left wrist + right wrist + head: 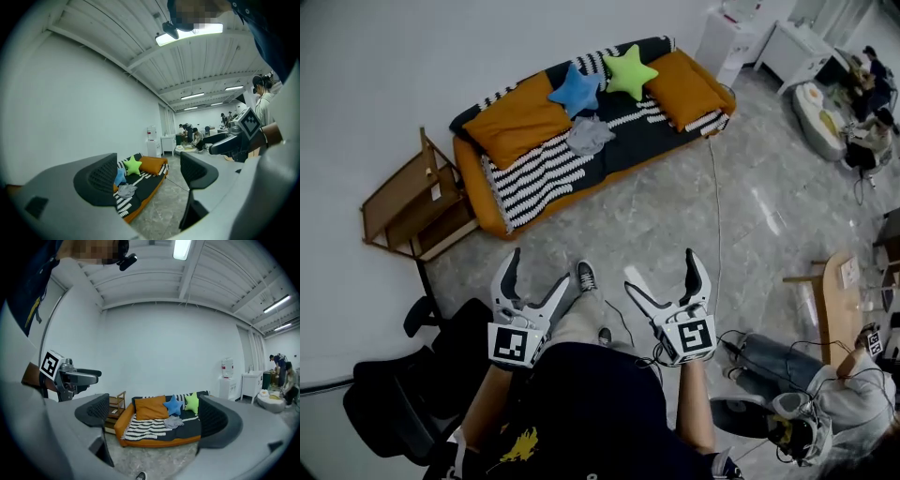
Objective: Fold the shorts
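The shorts (pixel 591 136) are seen as a crumpled grey heap on the seat of the sofa (pixel 474 181), about midway along it. They lie on the sofa's black-and-white striped throw (pixel 530 173), just beside the blue star cushion (pixel 577 91) and near the green star cushion (pixel 629 72). An orange cushion (pixel 517 120) is set towards each end of the sofa.

The left gripper (pixel 539 267) and the right gripper (pixel 661 270) are held side by side well short of the sofa, above the floor, both aimed at it. The jaws of each are spread wide and nothing is held between them. In both gripper views only the distant sofa is framed by the pads. No fold is judged to have been started, since the garment is not yet flattened and the sofa has yet to be reached.

Several risks are judged from here:
- A thin cable (pixel 712 211) is laid across the floor off the sofa's right end, so it could be caught on the walk in.
- Because the shorts are bunched, several layers could be pinched at once and an uneven fold produced.
- The striped throw under them could be gripped along with the fabric and dragged up.
- The blue star cushion could be knocked when the shorts are spread.
- The soft seat could let creases slip.
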The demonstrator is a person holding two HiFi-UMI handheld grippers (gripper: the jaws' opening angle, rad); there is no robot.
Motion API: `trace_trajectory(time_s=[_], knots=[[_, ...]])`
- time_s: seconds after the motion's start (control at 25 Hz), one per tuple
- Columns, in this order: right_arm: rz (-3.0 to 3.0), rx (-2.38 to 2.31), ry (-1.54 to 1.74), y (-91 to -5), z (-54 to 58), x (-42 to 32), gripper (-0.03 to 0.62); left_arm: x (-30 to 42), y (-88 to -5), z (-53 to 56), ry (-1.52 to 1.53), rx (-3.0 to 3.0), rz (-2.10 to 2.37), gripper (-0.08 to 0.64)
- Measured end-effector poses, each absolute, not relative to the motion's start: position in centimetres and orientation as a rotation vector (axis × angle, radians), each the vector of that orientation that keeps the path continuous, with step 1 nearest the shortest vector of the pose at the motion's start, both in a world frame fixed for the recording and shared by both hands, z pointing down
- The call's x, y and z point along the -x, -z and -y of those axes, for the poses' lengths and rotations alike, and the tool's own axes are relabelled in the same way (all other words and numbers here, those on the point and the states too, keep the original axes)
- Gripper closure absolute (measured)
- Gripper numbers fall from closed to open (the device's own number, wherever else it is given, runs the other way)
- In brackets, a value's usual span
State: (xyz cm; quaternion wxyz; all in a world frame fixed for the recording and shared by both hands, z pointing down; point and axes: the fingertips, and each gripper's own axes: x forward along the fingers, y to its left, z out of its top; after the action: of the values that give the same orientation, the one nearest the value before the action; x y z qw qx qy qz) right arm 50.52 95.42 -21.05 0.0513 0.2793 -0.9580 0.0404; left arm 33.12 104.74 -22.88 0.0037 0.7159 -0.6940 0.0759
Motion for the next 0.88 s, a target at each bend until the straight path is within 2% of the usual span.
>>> trace_trajectory(time_s=[0.44, 0.76, 0.8, 0.88], knots=[[2.715, -0.848, -0.169, 17.0, -81.6, -40.2, 0.017, -18.6, 19.5, -90.5, -0.14, -2.131, 2.14, 0.14], [2.632, -0.884, -0.169, 14.8, -72.0, -34.3, 0.035, -11.7, 15.9, -79.4, -0.128, -2.161, 2.057, 0.14], [2.629, -0.905, -0.184, 14.6, -70.8, -34.0, 0.041, -11.1, 15.8, -78.3, -0.132, -2.162, 2.05, 0.14], [2.631, -0.967, -0.221, 14.0, -68.0, -33.2, 0.104, -9.8, 15.6, -75.8, -0.122, -2.167, 2.057, 0.14]])
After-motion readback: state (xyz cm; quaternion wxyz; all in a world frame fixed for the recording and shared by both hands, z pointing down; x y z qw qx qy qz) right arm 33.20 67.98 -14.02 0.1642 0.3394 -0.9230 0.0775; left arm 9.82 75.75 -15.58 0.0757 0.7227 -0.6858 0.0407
